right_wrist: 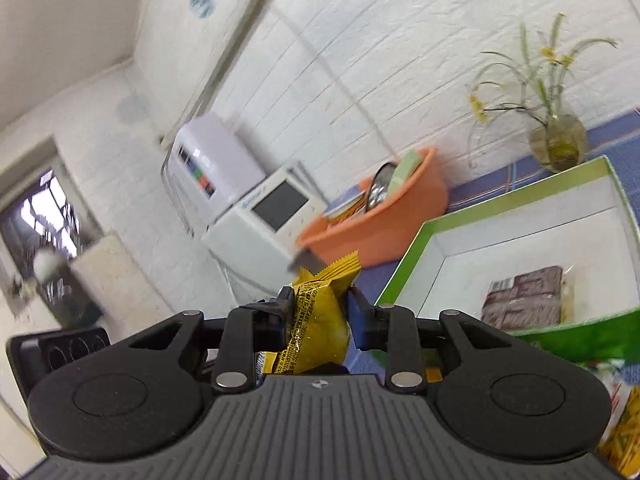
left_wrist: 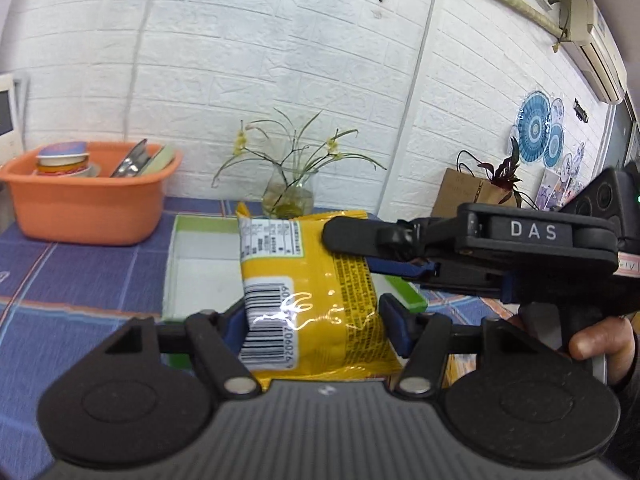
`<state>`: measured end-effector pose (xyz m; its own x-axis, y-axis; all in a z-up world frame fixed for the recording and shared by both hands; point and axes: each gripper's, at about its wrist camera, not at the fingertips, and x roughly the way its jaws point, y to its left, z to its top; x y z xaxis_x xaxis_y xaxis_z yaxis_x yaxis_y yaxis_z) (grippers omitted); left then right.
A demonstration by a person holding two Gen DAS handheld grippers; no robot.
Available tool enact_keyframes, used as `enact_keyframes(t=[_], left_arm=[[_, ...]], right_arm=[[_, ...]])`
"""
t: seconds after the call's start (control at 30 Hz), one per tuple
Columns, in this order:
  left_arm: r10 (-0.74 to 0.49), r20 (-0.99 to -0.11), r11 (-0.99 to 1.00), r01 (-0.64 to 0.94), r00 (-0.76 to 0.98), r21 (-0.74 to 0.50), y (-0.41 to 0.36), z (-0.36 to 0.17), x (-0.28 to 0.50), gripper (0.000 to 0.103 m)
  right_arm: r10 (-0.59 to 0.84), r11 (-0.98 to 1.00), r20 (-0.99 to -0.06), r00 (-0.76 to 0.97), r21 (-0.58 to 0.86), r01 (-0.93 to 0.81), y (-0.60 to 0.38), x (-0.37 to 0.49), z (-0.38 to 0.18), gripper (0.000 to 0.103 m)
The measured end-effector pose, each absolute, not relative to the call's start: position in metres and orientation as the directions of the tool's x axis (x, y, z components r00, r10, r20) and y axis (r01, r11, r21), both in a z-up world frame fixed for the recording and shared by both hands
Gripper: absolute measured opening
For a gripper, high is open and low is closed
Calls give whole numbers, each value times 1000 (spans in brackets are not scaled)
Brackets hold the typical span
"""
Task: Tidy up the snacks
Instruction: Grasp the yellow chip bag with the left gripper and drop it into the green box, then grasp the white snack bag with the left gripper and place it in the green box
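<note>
Both grippers clamp the same glossy yellow plastic snack packet (left_wrist: 316, 296). Left gripper (left_wrist: 312, 326) pinches the packet's lower part, blue pads against its two side edges, barcode label facing the camera. Right gripper (left_wrist: 352, 250) reaches in from the right, a hand (left_wrist: 596, 344) on its handle, and bites the packet's upper right edge; in its own view the packet (right_wrist: 320, 320) sits squeezed between its pads. Held off the blue checked tablecloth (left_wrist: 80, 284), the packet hangs in front of an open green-rimmed white cardboard box (right_wrist: 472, 224), which contains a brown wrapped snack (right_wrist: 524, 296). Behind stand an orange plastic basin (left_wrist: 88, 208) holding dishes and a glass vase of yellow flowers (left_wrist: 288, 196).
</note>
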<state>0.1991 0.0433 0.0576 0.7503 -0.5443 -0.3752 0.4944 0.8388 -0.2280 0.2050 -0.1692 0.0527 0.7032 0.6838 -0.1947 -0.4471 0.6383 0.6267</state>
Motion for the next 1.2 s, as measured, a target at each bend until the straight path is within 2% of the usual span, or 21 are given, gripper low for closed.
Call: enact_keyframes(t=[0.17, 0.33, 0.37, 0.4, 0.43, 0.5, 0.53, 0.57, 0.63, 0.73, 0.9, 1.0, 1.1, 1.2], left_arm=[[-565, -418, 825, 494, 712, -275, 5, 56, 246, 57], [-579, -448, 815, 469, 682, -339, -30, 25, 268, 56], [-579, -452, 815, 466, 679, -344, -35, 19, 271, 56], [-580, -458, 814, 463, 674, -350, -40, 14, 275, 57], [-580, -455, 814, 460, 676, -354, -43, 10, 278, 60], [-570, -449, 821, 446, 688, -357, -43, 8, 283, 74], [-561, -444, 826, 435, 698, -359, -40, 9, 284, 77], [-553, -436, 831, 425, 710, -360, -34, 11, 284, 77], [-527, -424, 846, 408, 736, -344, -24, 17, 282, 77], [-478, -419, 874, 373, 772, -310, -10, 25, 279, 78], [-512, -451, 858, 409, 731, -310, -2, 31, 269, 80], [-558, -500, 828, 482, 662, -286, -13, 28, 252, 84], [-601, -505, 789, 560, 619, -251, -32, 32, 232, 84], [-624, -527, 760, 605, 577, -237, -53, 28, 221, 85]], right_arm=[[659, 566, -179, 731, 758, -325, -215, 238, 31, 51], [604, 574, -208, 770, 783, -239, -244, 243, 1, 51], [593, 575, -217, 776, 788, -219, -249, 245, -4, 54], [583, 570, -224, 781, 797, -197, -253, 247, -8, 56], [574, 564, -221, 789, 805, -185, -257, 248, -11, 53], [554, 549, -181, 813, 813, -193, -263, 246, -9, 69], [537, 554, -174, 825, 810, -190, -264, 243, -6, 88], [507, 576, -187, 841, 799, -170, -264, 240, -2, 103], [434, 639, -223, 873, 760, -124, -264, 229, 7, 103], [400, 721, -278, 873, 683, -113, -259, 214, 18, 103], [325, 778, -345, 881, 627, -42, -257, 192, 30, 103], [368, 789, -451, 813, 615, -16, -256, 197, 37, 103], [436, 798, -566, 699, 602, -10, -247, 203, 32, 103], [489, 782, -593, 639, 623, -21, -243, 209, 21, 103]])
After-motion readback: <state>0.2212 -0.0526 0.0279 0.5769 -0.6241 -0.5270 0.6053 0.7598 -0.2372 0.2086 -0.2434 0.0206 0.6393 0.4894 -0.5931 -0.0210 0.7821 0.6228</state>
